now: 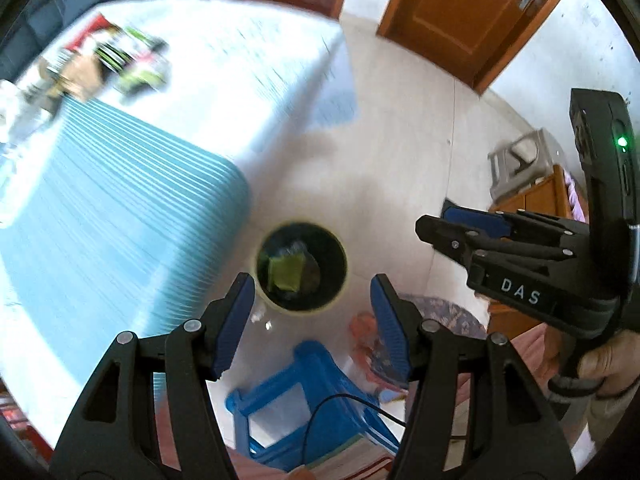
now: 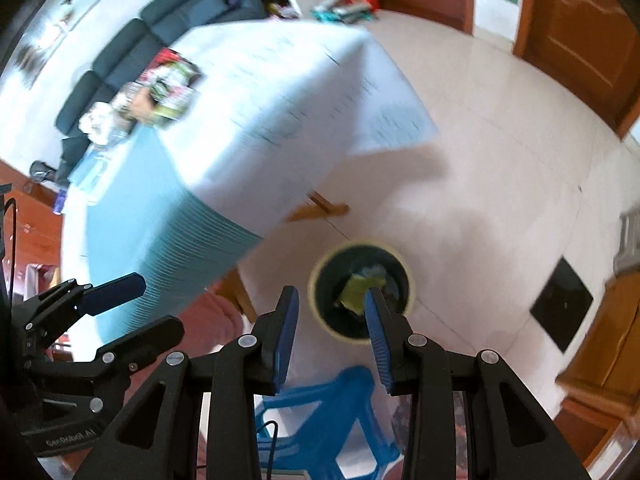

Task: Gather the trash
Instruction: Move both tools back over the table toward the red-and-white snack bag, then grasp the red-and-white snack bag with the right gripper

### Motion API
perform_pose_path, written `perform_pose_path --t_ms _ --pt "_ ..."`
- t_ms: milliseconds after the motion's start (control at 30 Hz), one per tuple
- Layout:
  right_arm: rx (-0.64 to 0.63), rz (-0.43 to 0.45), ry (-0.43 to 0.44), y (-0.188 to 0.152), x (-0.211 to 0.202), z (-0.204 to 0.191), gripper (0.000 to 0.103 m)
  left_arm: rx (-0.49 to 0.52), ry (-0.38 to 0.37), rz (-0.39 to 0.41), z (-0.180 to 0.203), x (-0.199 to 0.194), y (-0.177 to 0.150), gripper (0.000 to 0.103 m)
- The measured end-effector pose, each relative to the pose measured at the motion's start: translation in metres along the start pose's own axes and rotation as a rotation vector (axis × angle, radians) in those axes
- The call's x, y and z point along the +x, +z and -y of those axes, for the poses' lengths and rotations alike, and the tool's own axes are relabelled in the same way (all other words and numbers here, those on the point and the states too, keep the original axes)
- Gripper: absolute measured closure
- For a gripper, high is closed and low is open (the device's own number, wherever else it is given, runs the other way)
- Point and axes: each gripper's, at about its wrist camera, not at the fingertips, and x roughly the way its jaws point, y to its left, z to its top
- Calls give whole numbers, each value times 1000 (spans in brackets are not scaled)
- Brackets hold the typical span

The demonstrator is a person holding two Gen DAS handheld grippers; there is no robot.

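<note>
Above the round dark bin (image 1: 301,267) holding green trash, I hold both grippers, left (image 1: 312,320) and right (image 2: 332,332), jaws parted, empty; next, more litter (image 2: 168,88) from the cloth-covered worktop (image 1: 240,80).

— What colours does the tablecloth (image 1: 120,208) show?
— Teal with thin pale stripes, then white.
— And the bin (image 2: 362,292)?
— Black inside, cream rim, a yellow-green wrapper (image 1: 285,272) in it. The stool (image 1: 304,396) is blue.

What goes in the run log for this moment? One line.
left gripper: open, empty | right gripper: open, empty | bin: on floor, yellow-green trash inside | table: litter remaining
</note>
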Motion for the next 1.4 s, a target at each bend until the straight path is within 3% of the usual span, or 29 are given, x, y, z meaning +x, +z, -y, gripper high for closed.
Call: perform_pose_path --t_ms 300,567,767,1000,1400 --pt "-127 63 70 65 -38 -91 68 -63 21 88 -68 -83 8 46" --pt "-98 54 126 137 0 -142 66 -177 116 135 -151 -116 13 46" --pt "-72 12 109 175 63 -167 65 -237 139 157 -193 -108 23 46" --pt "-38 -48 62 205 127 -175 65 -269 140 159 -214 -92 36 46" --pt "-66 -67 25 213 160 -185 59 -296 130 161 -233 -76 51 46"
